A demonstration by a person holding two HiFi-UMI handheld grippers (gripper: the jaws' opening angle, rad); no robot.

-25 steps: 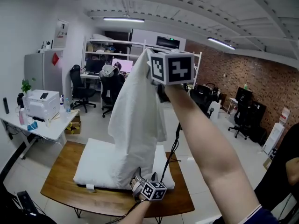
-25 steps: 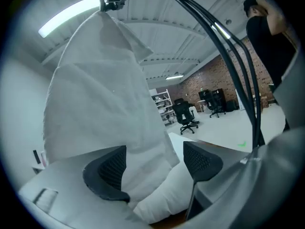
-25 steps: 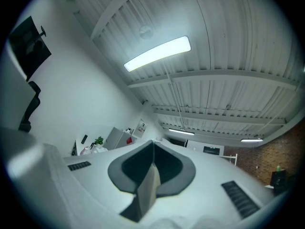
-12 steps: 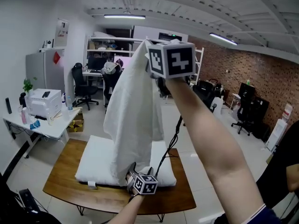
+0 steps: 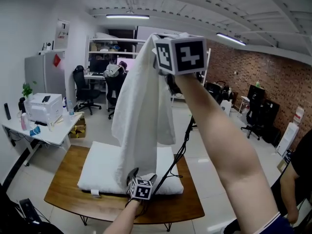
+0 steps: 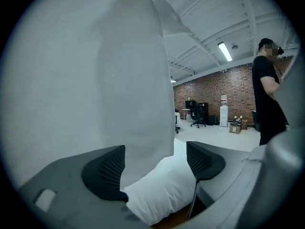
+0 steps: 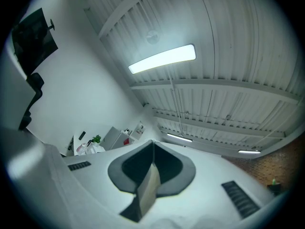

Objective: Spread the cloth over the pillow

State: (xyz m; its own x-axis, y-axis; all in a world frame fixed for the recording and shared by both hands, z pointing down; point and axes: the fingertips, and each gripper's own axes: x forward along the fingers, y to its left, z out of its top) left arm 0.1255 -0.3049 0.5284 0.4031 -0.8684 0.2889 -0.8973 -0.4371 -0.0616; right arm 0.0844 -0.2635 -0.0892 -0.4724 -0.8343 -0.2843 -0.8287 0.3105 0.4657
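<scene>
Two grippers split the job: my right gripper [image 7: 150, 178], clamped on the cloth [image 5: 141, 111], hoists it above the pillow [image 5: 97, 172] to hang free, while my left gripper [image 6: 155, 163], jaws just opened wide, straddles its hem without gripping.

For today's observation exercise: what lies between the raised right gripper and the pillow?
The white cloth hangs from the right gripper down to the pillow, shown in the head view.

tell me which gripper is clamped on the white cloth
The right gripper, raised high with jaws shut on the white cloth. The left gripper, low by the white pillow, has just been opening its jaws; the cloth hangs loose between them.
</scene>
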